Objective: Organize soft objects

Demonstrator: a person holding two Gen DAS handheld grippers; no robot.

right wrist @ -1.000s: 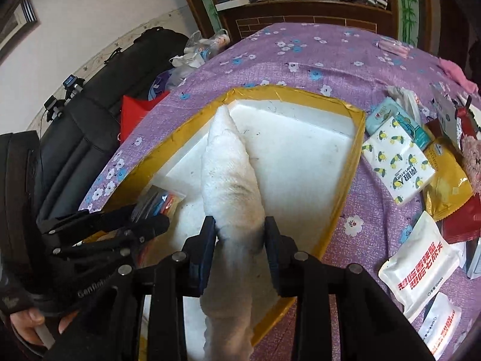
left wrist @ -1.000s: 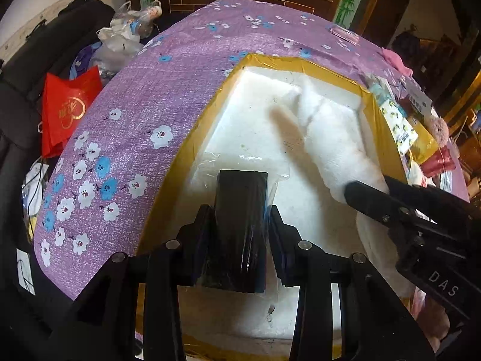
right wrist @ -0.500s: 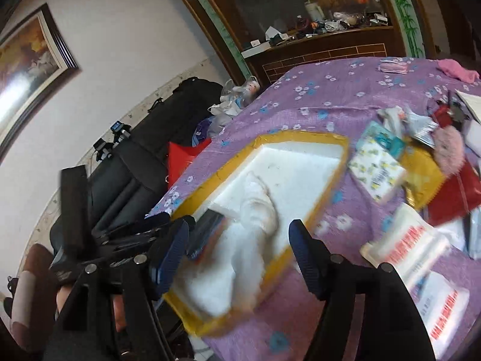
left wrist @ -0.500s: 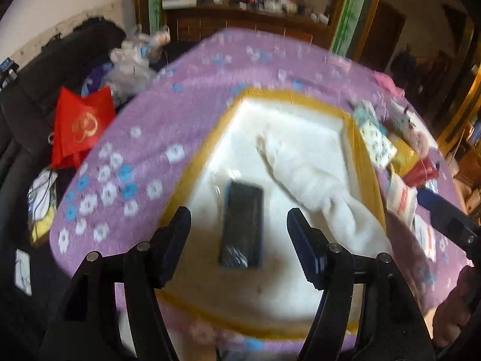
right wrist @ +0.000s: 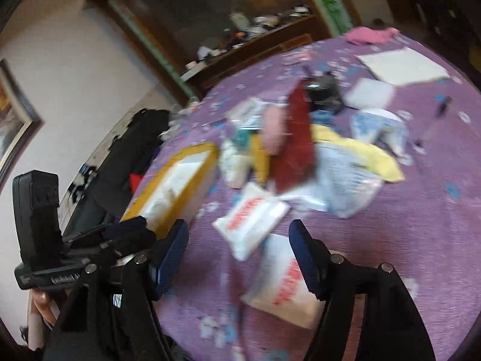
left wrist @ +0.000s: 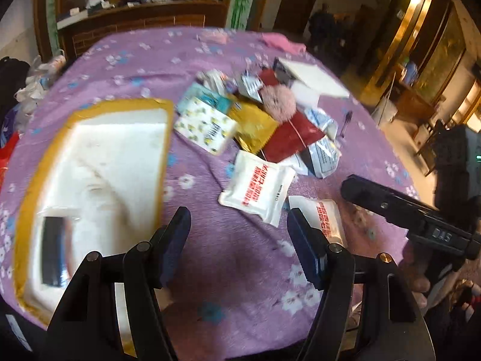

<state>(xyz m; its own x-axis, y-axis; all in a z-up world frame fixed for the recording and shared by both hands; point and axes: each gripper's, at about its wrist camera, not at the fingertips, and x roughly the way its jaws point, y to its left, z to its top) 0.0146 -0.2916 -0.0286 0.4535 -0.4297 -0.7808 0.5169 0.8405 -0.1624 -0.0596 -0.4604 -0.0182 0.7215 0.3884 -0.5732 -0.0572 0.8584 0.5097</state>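
A big table with a purple flowered cloth fills the room's middle. On it sits a white foam box with a yellow rim, holding a white towel and a dark packet. Beside the box lies a pile of soft packs. Both tongs stand wide open and hold nothing: the left gripper hangs over bare cloth, the right gripper over a white pack with red letters. A good way is to go slow, pinch one pack in its middle, and not squash it.
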